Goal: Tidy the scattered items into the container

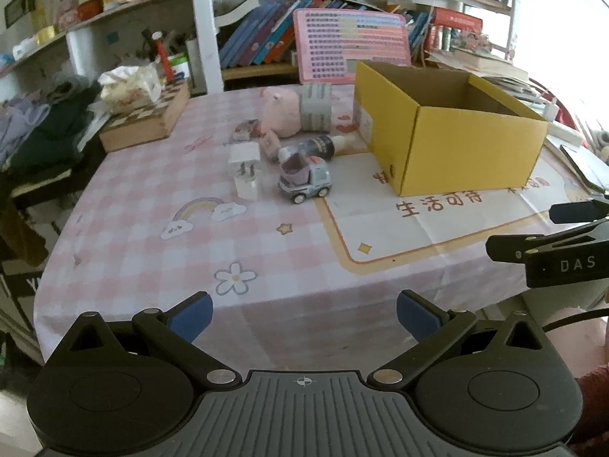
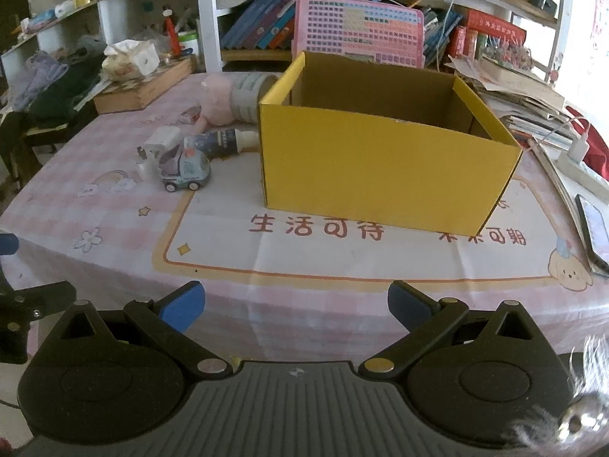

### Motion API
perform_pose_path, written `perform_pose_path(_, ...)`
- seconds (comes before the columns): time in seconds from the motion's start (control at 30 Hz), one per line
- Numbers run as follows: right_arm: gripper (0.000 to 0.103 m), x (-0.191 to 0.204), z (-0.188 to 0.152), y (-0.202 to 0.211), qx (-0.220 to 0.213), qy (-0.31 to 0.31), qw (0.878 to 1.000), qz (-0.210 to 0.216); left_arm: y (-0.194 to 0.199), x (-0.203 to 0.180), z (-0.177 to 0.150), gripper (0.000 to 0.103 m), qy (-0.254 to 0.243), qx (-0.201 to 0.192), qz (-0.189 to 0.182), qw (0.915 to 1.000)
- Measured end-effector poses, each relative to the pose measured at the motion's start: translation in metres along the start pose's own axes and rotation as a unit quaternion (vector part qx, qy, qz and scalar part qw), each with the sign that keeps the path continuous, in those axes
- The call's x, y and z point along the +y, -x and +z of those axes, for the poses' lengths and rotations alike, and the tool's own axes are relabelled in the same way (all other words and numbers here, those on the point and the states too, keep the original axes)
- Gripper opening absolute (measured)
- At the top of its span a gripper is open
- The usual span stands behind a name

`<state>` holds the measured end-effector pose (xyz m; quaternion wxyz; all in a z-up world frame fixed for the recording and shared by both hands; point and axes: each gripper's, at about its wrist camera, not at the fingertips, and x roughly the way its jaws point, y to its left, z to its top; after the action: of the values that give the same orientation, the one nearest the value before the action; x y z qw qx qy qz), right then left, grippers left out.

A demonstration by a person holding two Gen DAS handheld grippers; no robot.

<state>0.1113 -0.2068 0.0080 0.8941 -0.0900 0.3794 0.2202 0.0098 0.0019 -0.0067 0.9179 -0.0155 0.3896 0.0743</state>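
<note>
While both tools hang over the near edge of the table, the scene reads as follows.

Left tongs (image 1: 304,321): spread wide, blue pads apart, nothing between them, above the near edge of the cloth.

Right tongs (image 2: 296,312): spread wide too, empty, facing the front wall of the box; in the left wrist view they show at 3 o'clock as black arms (image 1: 548,243).

Table (image 1: 152,205): covered by a pink checked cloth with a rainbow, a flower and a cream panel of red characters.

Yellow box (image 2: 384,167): open cardboard container standing on the cream panel, at 1 o'clock from the left tongs; as far as the view reaches, its inside looks bare.

Toy truck (image 1: 304,181): grey and mauve, on its wheels, at 12 o'clock from the left tongs, near the box's left corner.

White charger (image 1: 246,169): just at 9 o'clock of the truck, prongs showing.

Bottle (image 1: 318,146): lying on its side beyond the truck, dark label, pale end towards the box.

Pink plush (image 1: 283,112): at the far side of the cluster, touching a grey roll (image 1: 316,108) at its 3 o'clock.

Small packets (image 1: 262,137): pink and white, between plush and charger; details too small to tell.

Wooden box (image 1: 146,122): at 10 o'clock, by the table's far left edge.

Phone (image 2: 593,228): dark, at 3 o'clock on the right edge.
</note>
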Motion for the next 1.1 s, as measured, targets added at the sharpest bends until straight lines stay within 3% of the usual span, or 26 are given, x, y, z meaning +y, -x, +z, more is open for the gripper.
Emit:
perform_pose_path(0.4, 0.103, 0.006, -0.004, -0.001, 0.026, 0.015, 0.999, 0.017, 0.003, 0.001, -0.004, 0.103, 0.015, 0.007, 0.006, 0.9999)
perform_pose_path(0.63, 0.103, 0.004, 0.006, 0.002, 0.003, 0.054, 0.998, 0.036, 0.012, -0.007, 0.006, 0.103, 0.015, -0.033, 0.024, 0.999)
perform_pose_path(0.77, 0.103, -0.002, 0.015, -0.001, -0.001, 0.072, 0.996, 0.054, 0.015, -0.014, 0.016, 0.103, 0.015, -0.036, 0.041, 0.9984)
perform_pose_path(0.9, 0.103, -0.013, 0.022, 0.0, -0.008, 0.086, 0.994, 0.069, 0.025, -0.023, 0.016, 0.103, 0.021, -0.068, 0.037, 0.9968)
perform_pose_path(1.1, 0.103, -0.032, 0.019, -0.005, 0.007, 0.083, 0.993, 0.086, 0.023, -0.041, 0.021, 0.103, 0.026, -0.058, 0.043, 0.997)
